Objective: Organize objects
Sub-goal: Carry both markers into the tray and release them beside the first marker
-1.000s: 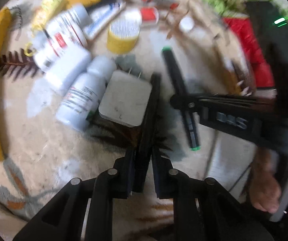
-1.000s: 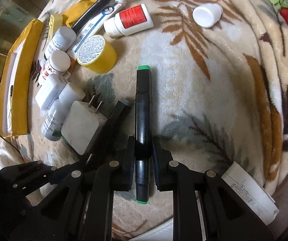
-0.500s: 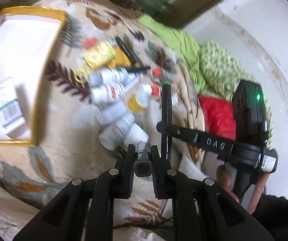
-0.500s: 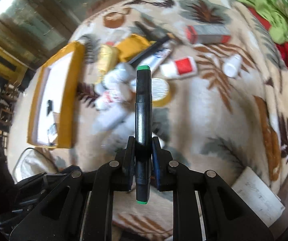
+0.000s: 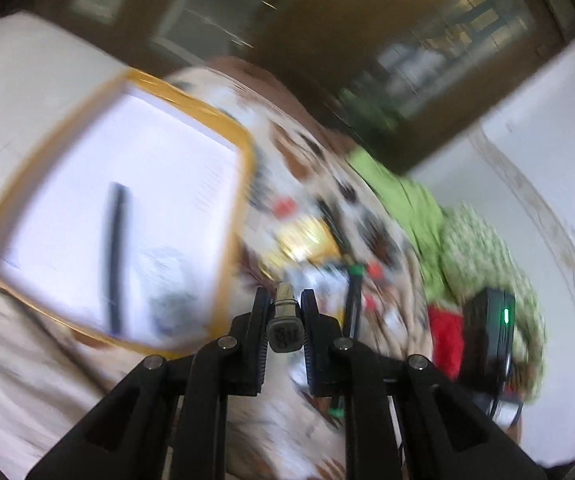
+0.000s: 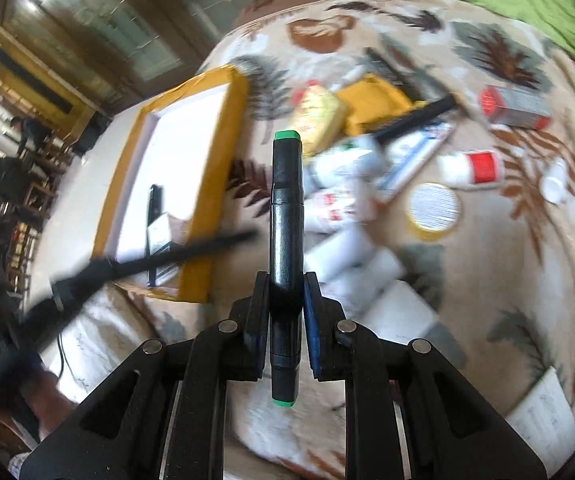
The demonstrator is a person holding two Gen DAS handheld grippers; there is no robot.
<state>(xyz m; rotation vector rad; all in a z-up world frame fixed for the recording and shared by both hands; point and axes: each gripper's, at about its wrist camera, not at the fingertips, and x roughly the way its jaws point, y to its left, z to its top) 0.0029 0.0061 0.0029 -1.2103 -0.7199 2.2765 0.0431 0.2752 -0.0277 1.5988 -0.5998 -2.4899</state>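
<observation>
My right gripper [image 6: 286, 296] is shut on a black marker with green ends [image 6: 285, 216], held upright above the leaf-patterned blanket [image 6: 527, 272]. My left gripper [image 5: 284, 312] is shut on a small dark pen-like object [image 5: 285, 326], seen end-on. A yellow-rimmed white tray [image 5: 243, 216] lies to the left; it also shows in the right wrist view [image 6: 223, 136], with a black pen [image 5: 115, 248] and a card in it. The marker shows in the left wrist view [image 5: 353, 300] too. The left gripper's fingers [image 6: 191, 252] reach over the tray's near corner.
White pill bottles [image 6: 351, 256], a yellow tin [image 6: 433, 210], a toothpaste tube [image 6: 415, 152], a yellow pouch [image 6: 375, 108] and a red-capped box [image 6: 515, 106] lie clustered on the blanket. Green bedding [image 5: 415, 208] and a red cloth [image 5: 443, 336] lie to the right. The left view is blurred.
Both grippers have risen away from the blanket with their objects. The left gripper has swung left toward the tray, which now fills its view.
</observation>
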